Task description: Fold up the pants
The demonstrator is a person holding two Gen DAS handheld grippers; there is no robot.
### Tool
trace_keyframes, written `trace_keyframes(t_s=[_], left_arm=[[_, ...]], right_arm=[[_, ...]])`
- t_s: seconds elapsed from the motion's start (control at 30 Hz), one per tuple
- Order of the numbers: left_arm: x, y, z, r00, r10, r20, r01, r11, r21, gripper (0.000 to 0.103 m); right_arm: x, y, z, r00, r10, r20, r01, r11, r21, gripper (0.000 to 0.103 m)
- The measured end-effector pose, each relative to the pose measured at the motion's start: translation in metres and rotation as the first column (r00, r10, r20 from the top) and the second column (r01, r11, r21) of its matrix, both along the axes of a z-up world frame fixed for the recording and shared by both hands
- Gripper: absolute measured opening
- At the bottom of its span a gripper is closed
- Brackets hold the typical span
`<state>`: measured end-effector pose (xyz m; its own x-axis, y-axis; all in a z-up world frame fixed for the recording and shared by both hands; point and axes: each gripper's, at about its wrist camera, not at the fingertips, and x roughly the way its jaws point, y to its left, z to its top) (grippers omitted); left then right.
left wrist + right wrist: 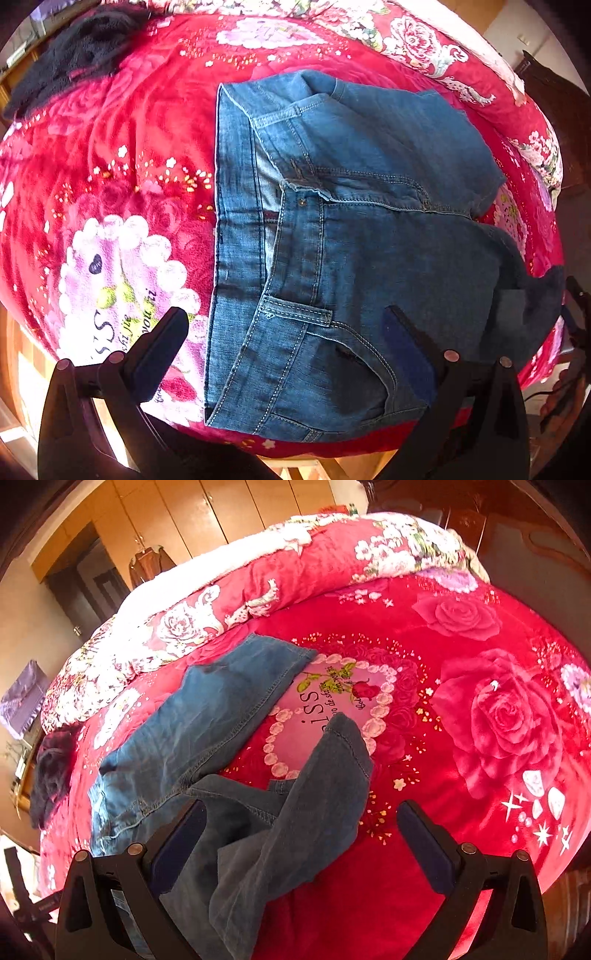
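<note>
Blue jeans (pixel 351 236) lie on a red floral blanket (pixel 122 155), waistband to the left in the left wrist view. My left gripper (pixel 284 343) is open, its fingers either side of the waistband and front pocket, just above the cloth. In the right wrist view the jeans (pixel 207 720) have one leg lying flat toward the far side and the other leg (pixel 314 801) bunched and twisted between the fingers. My right gripper (pixel 301 830) is open over that bunched leg, holding nothing.
A dark garment (pixel 74 51) lies at the far corner of the bed; it also shows in the right wrist view (pixel 51 771). A folded floral quilt (pixel 258 579) runs along the far side. Wooden wardrobes (pixel 192 520) stand beyond. The bed's near edge (pixel 295 450) is right below the jeans.
</note>
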<state>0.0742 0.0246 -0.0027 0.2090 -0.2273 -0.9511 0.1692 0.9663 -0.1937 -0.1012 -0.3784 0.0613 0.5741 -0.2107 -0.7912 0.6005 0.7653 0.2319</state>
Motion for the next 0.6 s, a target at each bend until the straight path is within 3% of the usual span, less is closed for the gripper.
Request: trace_keyframes(t_s=[0.1, 0.17, 0.2, 0.23, 0.27, 0.33, 0.37, 0.5, 0.57, 0.6], left_arm=[[0.003, 0.001, -0.025, 0.988, -0.002, -0.157, -0.004, 0.999, -0.038, 0.103], [-0.003, -0.005, -0.042, 0.973, -0.026, -0.230, 0.015, 0.999, -0.050, 0.080], [-0.008, -0.008, -0.048, 0.969, -0.041, -0.245, 0.036, 0.999, -0.025, 0.062], [-0.012, -0.011, -0.048, 0.975, -0.053, -0.218, 0.058, 0.998, 0.017, 0.054], [-0.016, -0.014, -0.045, 0.980, -0.069, -0.188, 0.076, 0.996, 0.034, 0.051], [-0.023, -0.017, -0.040, 0.981, -0.097, -0.170, 0.101, 0.995, 0.019, 0.037], [-0.025, -0.018, -0.040, 0.980, -0.100, -0.170, 0.106, 0.994, 0.026, 0.037], [-0.030, -0.023, -0.045, 0.980, -0.100, -0.174, 0.112, 0.992, 0.059, 0.037], [-0.035, -0.028, -0.044, 0.978, -0.120, -0.170, 0.135, 0.988, 0.076, 0.037], [-0.037, -0.029, -0.042, 0.976, -0.134, -0.170, 0.149, 0.986, 0.078, 0.037]], right_arm=[[0.019, -0.017, -0.020, 0.996, -0.010, -0.087, 0.017, 0.996, 0.086, 0.098], [0.020, -0.029, -0.037, 0.995, 0.010, -0.103, 0.005, 0.989, 0.145, 0.057], [0.017, -0.035, -0.045, 0.994, 0.023, -0.103, -0.003, 0.982, 0.189, 0.013], [0.012, -0.041, -0.051, 0.995, 0.029, -0.097, -0.006, 0.973, 0.232, 0.002], [0.000, -0.048, -0.054, 0.997, 0.017, -0.074, 0.003, 0.967, 0.255, 0.002], [-0.026, -0.057, -0.052, 0.999, -0.018, -0.034, 0.025, 0.975, 0.219, 0.002], [-0.042, -0.063, -0.055, 0.999, -0.043, -0.030, 0.049, 0.977, 0.209, 0.002], [-0.096, -0.089, -0.100, 0.978, -0.144, -0.148, 0.183, 0.938, 0.294, 0.004], [-0.118, -0.095, -0.110, 0.974, -0.176, -0.144, 0.217, 0.908, 0.358, 0.009], [-0.125, -0.098, -0.107, 0.971, -0.200, -0.128, 0.234, 0.900, 0.366, 0.024]])
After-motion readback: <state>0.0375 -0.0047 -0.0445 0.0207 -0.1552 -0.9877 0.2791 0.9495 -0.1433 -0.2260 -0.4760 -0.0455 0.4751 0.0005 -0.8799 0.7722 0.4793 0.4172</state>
